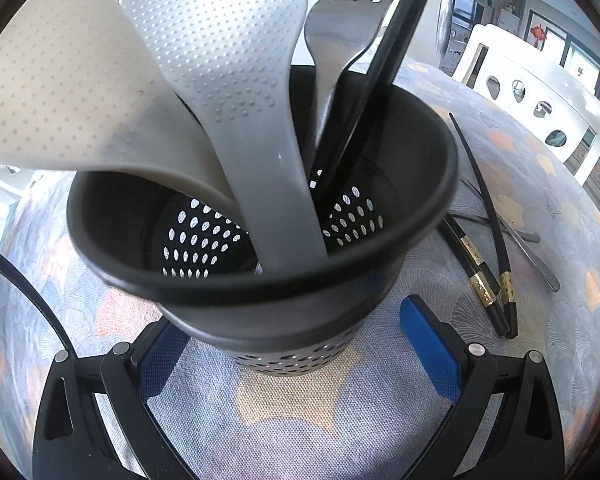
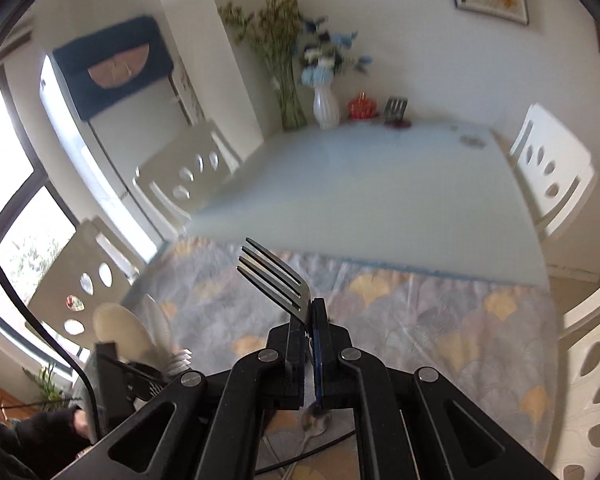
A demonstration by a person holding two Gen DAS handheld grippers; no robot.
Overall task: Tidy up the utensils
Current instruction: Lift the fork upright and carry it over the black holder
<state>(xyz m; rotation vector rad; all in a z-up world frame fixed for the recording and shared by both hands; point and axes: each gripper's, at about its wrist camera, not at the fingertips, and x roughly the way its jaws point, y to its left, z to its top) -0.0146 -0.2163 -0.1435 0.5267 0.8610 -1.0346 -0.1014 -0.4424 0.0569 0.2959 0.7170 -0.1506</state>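
Observation:
A dark perforated utensil holder [image 1: 300, 320] stands on the patterned cloth. It holds a cream rice paddle [image 1: 60, 92], a grey rice paddle [image 1: 228, 60], a metal fork [image 1: 340, 32] and black chopsticks [image 1: 384, 60]. My left gripper [image 1: 290, 316] straddles the holder's base. A strip of cloth shows between the right blue pad [image 1: 428, 344] and the holder's wall. Above the table, my right gripper [image 2: 310, 312] is shut on a second metal fork [image 2: 276, 276], whose tines point up and left. The holder's paddles [image 2: 120, 328] show at the lower left of the right wrist view.
Black chopsticks with gold bands [image 1: 480, 264] and a metal handle [image 1: 536, 256] lie on the cloth to the right of the holder. A spoon [image 2: 316, 420] lies under my right gripper. White chairs [image 2: 552, 184] ring the table; vases [image 2: 326, 108] stand at its far end.

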